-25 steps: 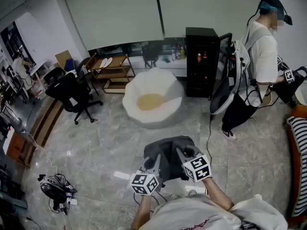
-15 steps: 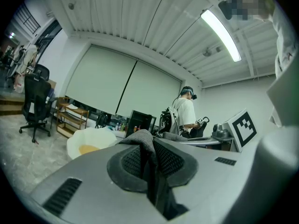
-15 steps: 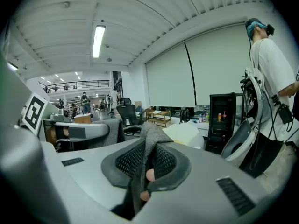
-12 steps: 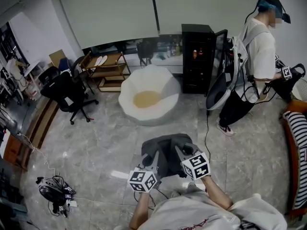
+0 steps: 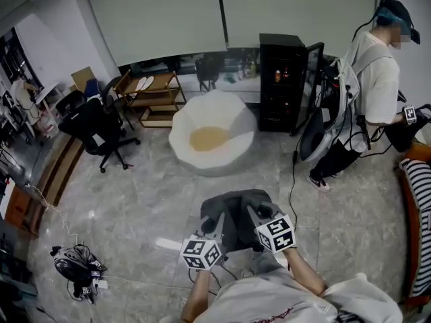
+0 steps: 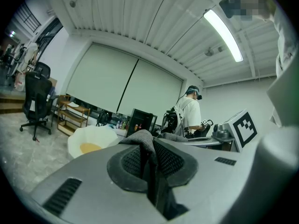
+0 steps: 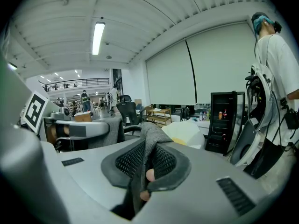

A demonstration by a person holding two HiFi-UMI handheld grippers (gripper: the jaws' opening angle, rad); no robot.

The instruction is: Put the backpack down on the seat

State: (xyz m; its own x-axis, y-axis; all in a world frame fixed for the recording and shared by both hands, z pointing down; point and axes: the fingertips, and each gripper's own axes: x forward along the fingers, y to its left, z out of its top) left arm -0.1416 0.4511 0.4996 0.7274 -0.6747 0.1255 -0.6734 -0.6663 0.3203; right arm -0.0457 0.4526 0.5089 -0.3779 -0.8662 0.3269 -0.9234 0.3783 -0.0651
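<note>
a: where's the backpack (image 5: 236, 212)?
b: hanging between both tongs, over the stone floor (image 5: 135, 200) right in front of the person. grey cloth, bunched at the top.
a: left tongs (image 5: 214, 226)?
b: clenched on a fold of that grey cloth. in the left gripper view the fold stands up between the mesh pads (image 6: 132, 162), pinched tight.
a: and the right tongs (image 5: 256, 215)?
b: also clamped, on another fold of the backpack. the right gripper view shows the cloth squeezed between its pads (image 7: 166, 157).
a: the seat (image 5: 232, 116)?
b: white and bowl-shaped, with a tan cushion in its hollow. it stands farther off across the floor, well apart from the backpack.
a: what's around it?
b: a black cabinet (image 5: 283, 79) to its right, a wooden shelf (image 5: 151, 96) and a black office chair (image 5: 97, 130) to its left. another person (image 5: 374, 86) stands beside the cabinet, near the right edge.
</note>
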